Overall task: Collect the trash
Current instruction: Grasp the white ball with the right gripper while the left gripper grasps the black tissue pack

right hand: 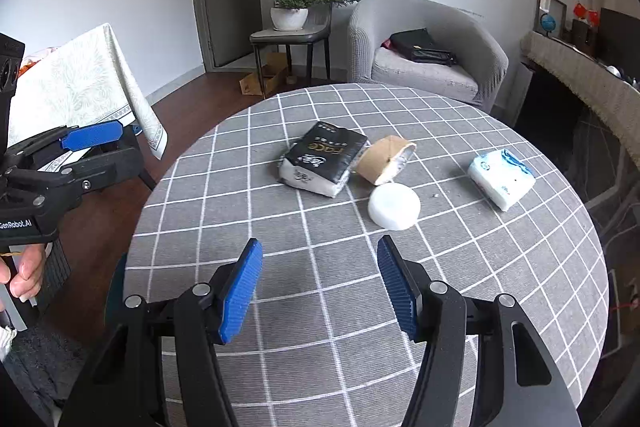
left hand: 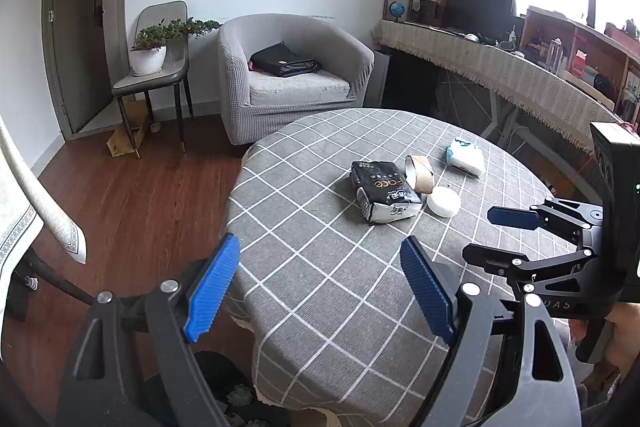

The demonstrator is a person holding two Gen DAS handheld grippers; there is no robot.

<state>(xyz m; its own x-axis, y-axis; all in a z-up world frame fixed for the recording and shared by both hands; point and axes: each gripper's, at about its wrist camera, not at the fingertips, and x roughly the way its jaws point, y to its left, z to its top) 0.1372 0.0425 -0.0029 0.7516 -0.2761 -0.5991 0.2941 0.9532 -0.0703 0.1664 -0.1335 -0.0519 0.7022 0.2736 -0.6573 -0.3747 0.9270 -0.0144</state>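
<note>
On the round table with a grey checked cloth (right hand: 320, 307) lie a black tissue pack (right hand: 322, 159) (left hand: 384, 191), a tipped brown paper cup (right hand: 386, 159) (left hand: 419, 173), a white round lid (right hand: 394, 206) (left hand: 443, 201) and a white-blue tissue pack (right hand: 502, 179) (left hand: 466, 157). My right gripper (right hand: 318, 287) is open and empty above the cloth, short of the white lid. My left gripper (left hand: 320, 287) is open and empty over the table's near left edge. Each gripper shows from the side in the other view: the right gripper (left hand: 516, 223), the left gripper (right hand: 92, 139).
A grey armchair (left hand: 288, 75) with a black bag stands beyond the table. A chair with a potted plant (left hand: 154, 55) is by the door. A long cloth-covered desk (left hand: 500, 67) runs along the right. A second cloth-covered table (right hand: 80, 79) is at the left.
</note>
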